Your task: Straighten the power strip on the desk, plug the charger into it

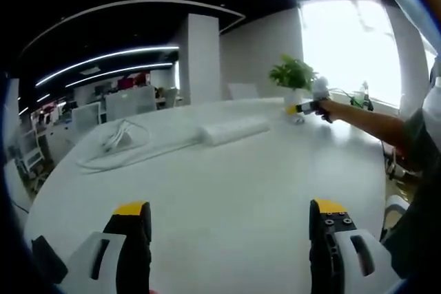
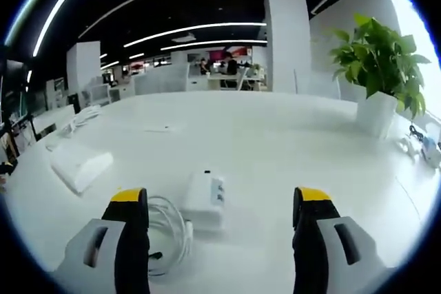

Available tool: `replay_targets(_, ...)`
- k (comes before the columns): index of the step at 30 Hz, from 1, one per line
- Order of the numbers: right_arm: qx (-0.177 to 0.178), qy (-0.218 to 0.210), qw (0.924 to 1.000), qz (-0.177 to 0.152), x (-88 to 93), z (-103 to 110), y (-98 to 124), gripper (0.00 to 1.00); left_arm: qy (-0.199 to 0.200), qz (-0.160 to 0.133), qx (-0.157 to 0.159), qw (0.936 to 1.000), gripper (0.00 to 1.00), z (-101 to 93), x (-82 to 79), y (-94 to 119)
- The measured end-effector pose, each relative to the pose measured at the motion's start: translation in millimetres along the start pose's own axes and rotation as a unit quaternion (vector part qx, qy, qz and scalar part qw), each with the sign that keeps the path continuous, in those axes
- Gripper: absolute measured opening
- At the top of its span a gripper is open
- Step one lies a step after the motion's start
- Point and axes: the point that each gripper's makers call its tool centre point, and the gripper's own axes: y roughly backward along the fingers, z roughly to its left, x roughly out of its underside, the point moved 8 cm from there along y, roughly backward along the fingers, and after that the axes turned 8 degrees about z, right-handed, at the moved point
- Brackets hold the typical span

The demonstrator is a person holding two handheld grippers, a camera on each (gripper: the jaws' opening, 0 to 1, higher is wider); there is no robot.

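The power strip [image 1: 234, 130] lies flat on the white counter [image 1: 248, 191] a little above the centre of the left gripper view, a long white bar slightly slanted, with its white cable [image 1: 138, 155] trailing toward the left of the frame into a loose tangle [image 1: 120, 137]. In the right gripper view the same strip [image 2: 80, 163] appears at the left, seen end-on. The charger [image 2: 204, 199], a white block with a small grey panel on its side, rests on the counter at lower centre of the right gripper view, between the 2 jaws of the right gripper [image 2: 220, 211] and just ahead of them, not touched by either; its coiled white cord [image 2: 169, 228] lies just beside it toward the lower left. The right gripper stands wide, with nothing between its yellow-tipped jaws. The left gripper [image 1: 231, 222] at the bottom of its own view is equally wide and holds nothing, above bare counter. In the left gripper view the right gripper [image 1: 305, 107] shows small at upper right, at the end of a person's outstretched arm [image 1: 365, 123]. A potted plant [image 2: 377, 74] stands on the counter at the right of the right gripper view, and a white pillar [image 2: 288, 39] rises behind, with desks and chairs farther back.
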Motion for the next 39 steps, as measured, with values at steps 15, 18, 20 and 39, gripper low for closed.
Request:
replay_targets(15,-0.003,0.001,0.9999,0.010,-1.2,3.5,-10.2,0.81,-0.003,0.005,0.000,1.0000,0.98,2.1,-1.4,-5.7)
replay_targets(18,0.000,0.006,0.9999,0.012,0.1,2.6,-14.3,0.79,-0.003,0.005,0.001,1.0000,0.98,2.1,-1.2,-6.6)
replay_targets(20,-0.002,0.007,0.9999,0.014,0.1,3.3,-16.1,0.74,-0.003,0.005,0.001,1.0000,0.98,2.4,-1.2,-6.6)
replay_targets(39,0.001,0.065,0.9975,0.029,2.5,11.4,-16.4,0.28,0.001,0.001,-0.001,1.0000,0.98,5.0,1.1,-4.6)
